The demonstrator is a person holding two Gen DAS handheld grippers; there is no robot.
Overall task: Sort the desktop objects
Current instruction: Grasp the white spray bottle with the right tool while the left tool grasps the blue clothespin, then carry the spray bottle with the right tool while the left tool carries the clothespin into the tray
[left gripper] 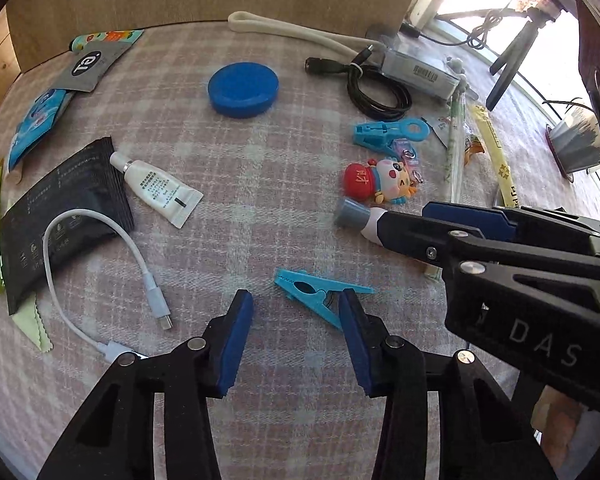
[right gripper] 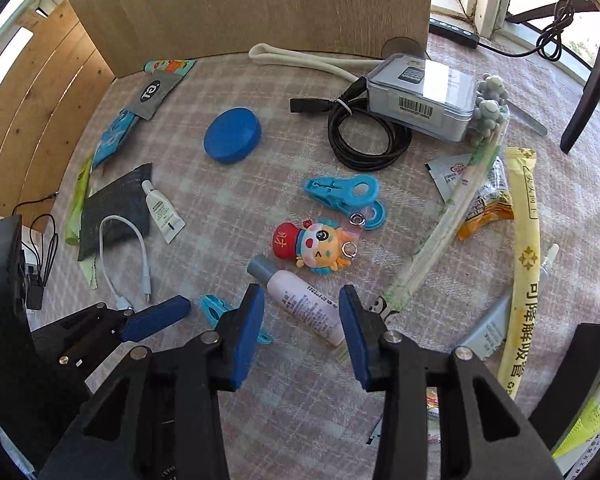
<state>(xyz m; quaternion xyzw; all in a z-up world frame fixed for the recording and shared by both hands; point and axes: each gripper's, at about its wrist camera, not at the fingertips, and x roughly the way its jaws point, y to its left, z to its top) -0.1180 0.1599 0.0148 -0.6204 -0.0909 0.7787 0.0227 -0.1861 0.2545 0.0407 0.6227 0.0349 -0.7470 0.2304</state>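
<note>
Right up close, the left gripper (left gripper: 296, 316) hangs low over the checked cloth (left gripper: 260, 184), jaws spread wide, and a light-blue clip (left gripper: 320, 294) lies flat between the blue pads (left gripper: 236, 344), its tail just at the right pad, nothing pinched. Over on the other side, the right gripper (right gripper: 302, 320) is spread too, and the pink bottle (right gripper: 304, 304) with the grey cap lies on the cloth in the gap between its fingers; whether either pad is touching it, I cannot tell. In the left view that same right gripper (left gripper: 452, 220) comes in from the right edge, covering the bottle (left gripper: 360, 218) so only the cap end pokes out. Just beyond the bottle sits the cartoon keychain (right gripper: 320, 246), and beyond that a second blue clip (right gripper: 340, 194) with a ring end. Further back, the blue round lid (right gripper: 232, 134) lies alone, with a coiled black cable (right gripper: 368, 140) to its right, against a clear box (right gripper: 420, 96) bearing a barcode. Off to the left, a white tube (left gripper: 156, 188) rests partly on a black pouch (left gripper: 60, 216), and a short white cable (left gripper: 100, 280) loops over that pouch. Far right, a long yellow sachet (right gripper: 524, 256) runs down the cloth beside wrapped chopsticks (right gripper: 444, 232). A white strap (right gripper: 300, 60) lies along the wooden back panel (right gripper: 240, 8).
</note>
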